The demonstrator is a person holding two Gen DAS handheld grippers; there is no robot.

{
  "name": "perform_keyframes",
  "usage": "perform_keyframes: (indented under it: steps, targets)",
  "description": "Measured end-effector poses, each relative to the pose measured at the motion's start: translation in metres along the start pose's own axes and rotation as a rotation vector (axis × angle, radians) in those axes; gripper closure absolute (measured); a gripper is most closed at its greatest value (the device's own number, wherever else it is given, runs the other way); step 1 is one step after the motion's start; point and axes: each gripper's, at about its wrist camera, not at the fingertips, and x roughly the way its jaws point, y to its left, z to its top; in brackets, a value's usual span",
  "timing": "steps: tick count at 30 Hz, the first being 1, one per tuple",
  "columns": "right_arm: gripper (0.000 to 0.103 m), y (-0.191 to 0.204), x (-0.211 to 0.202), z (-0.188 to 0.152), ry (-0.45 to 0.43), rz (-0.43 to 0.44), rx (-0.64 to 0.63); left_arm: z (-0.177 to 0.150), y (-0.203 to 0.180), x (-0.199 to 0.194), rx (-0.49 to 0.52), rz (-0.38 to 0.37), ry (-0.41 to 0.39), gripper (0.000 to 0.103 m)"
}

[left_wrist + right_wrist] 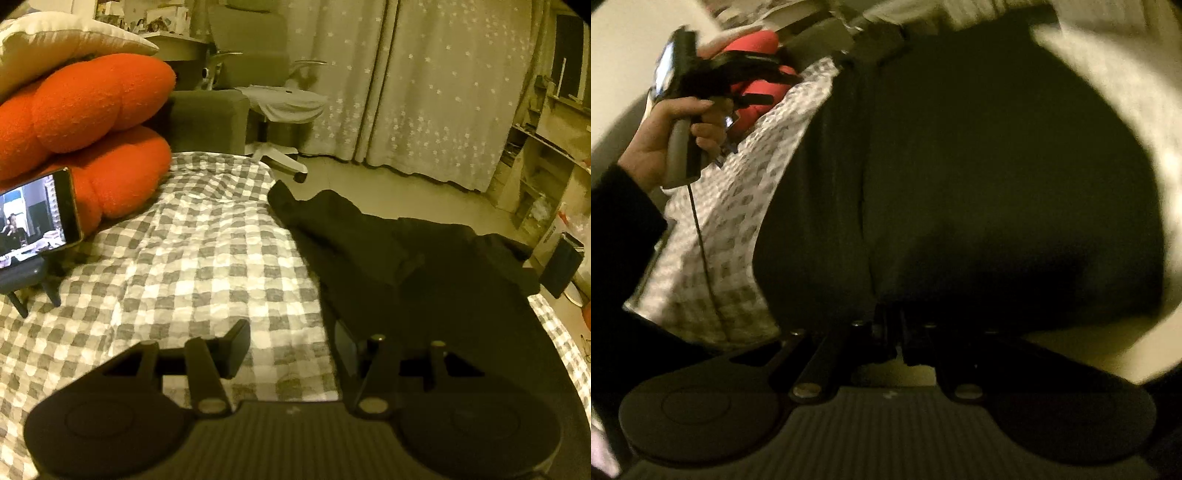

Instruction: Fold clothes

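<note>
My left gripper [291,350] hangs spread over the checked bedspread [192,258]; my right gripper [892,332] pinches the black garment [997,166]; no writing is legible.

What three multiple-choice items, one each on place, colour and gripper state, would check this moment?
1. Where does the phone on its stand sit?
A. on the checked bedspread, in front of the orange cushion
B. on the office chair
C. on top of the dark garment

2. What colour is the garment being folded?
A. white
B. orange
C. black

3. How do the two grippers stand?
A. both open
B. left gripper open, right gripper shut on cloth
C. left shut on cloth, right open

Answers: 1 A, the left wrist view shows the stand's legs on the checks, the cushion behind it. 2 C, it reads black in both views. 3 B, the left fingers stand apart above the bedspread; the right fingers meet at the garment's edge.
</note>
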Motion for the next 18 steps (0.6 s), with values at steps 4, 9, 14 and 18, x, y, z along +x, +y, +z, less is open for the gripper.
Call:
perform_keyframes:
  steps: [4, 9, 14, 18]
  targets:
    - [0.069, 0.009, -0.015, 0.038, -0.056, -0.072, -0.146, 0.000, 0.004, 0.003, -0.021, 0.000, 0.007, 0.052]
    - [0.060, 0.002, 0.002, 0.143, -0.110, -0.097, -0.297, -0.002, 0.003, 0.010, -0.021, -0.003, 0.025, 0.051]
    - [0.060, -0.030, 0.077, 0.268, -0.015, -0.066, -0.246, 0.000, 0.009, 0.016, -0.035, 0.001, 0.035, 0.051]
    - [0.060, -0.034, 0.137, 0.330, 0.028, -0.122, -0.322, 0.003, 0.015, 0.022, -0.030, 0.016, 0.042, 0.051]
